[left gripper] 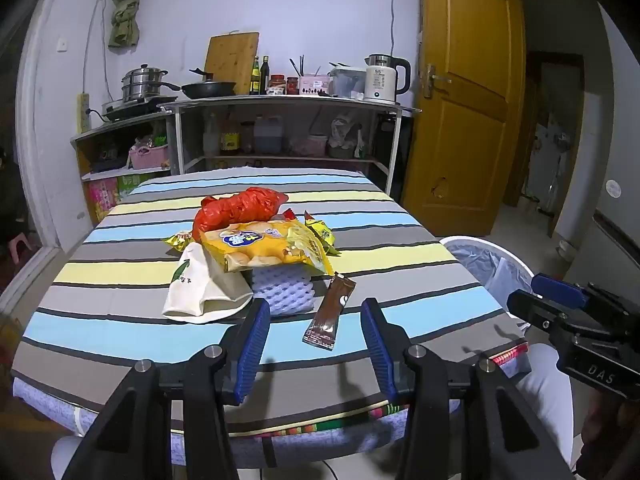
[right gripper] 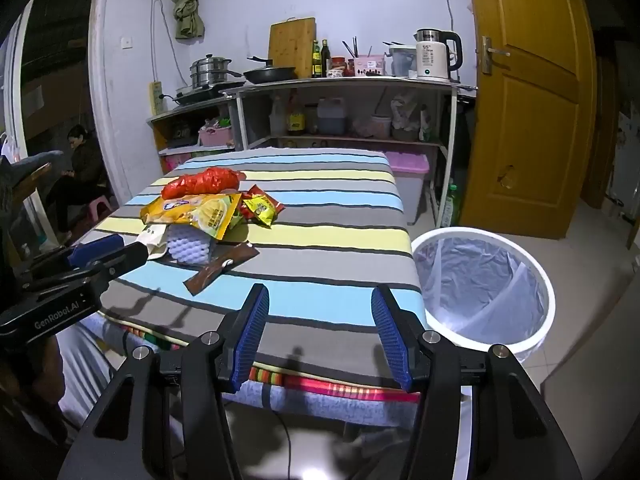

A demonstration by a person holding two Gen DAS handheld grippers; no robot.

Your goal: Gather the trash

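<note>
Covering the bench (left gripper: 120, 280) is a striped cloth in grey, pale blue and yellow, with a second, patterned cloth showing along its near edge at the bottom of both views. Trash sits heaped at the centre of the left wrist view: a crumpled red bag (left gripper: 236, 210) at the back, a large yellow snack bag (left gripper: 264, 246) resting over a white foam pad (left gripper: 286, 290), a cream paper bag (left gripper: 200, 288) to the left, and small yellow wrappers (left gripper: 322, 234) to the right. A brown sachet (left gripper: 330, 312) lies alone in front of the heap, near the bench's front edge.

Bare cloth stretches around the heap, widest on the right side. Behind the bench, shelving (right gripper: 340, 84) carries pots, a pan, bottles and a kettle (right gripper: 434, 56) against the pale wall; a wooden door (right gripper: 532, 100) stands at upper right. On the tiled floor just beside the bench's right edge stands a white bin (right gripper: 484, 292) with a clear liner.

The left gripper (left gripper: 314, 344) hovers over the near edge with fingers apart and nothing between them. The right gripper (right gripper: 320, 334) does likewise, fingers spread wide and empty.
</note>
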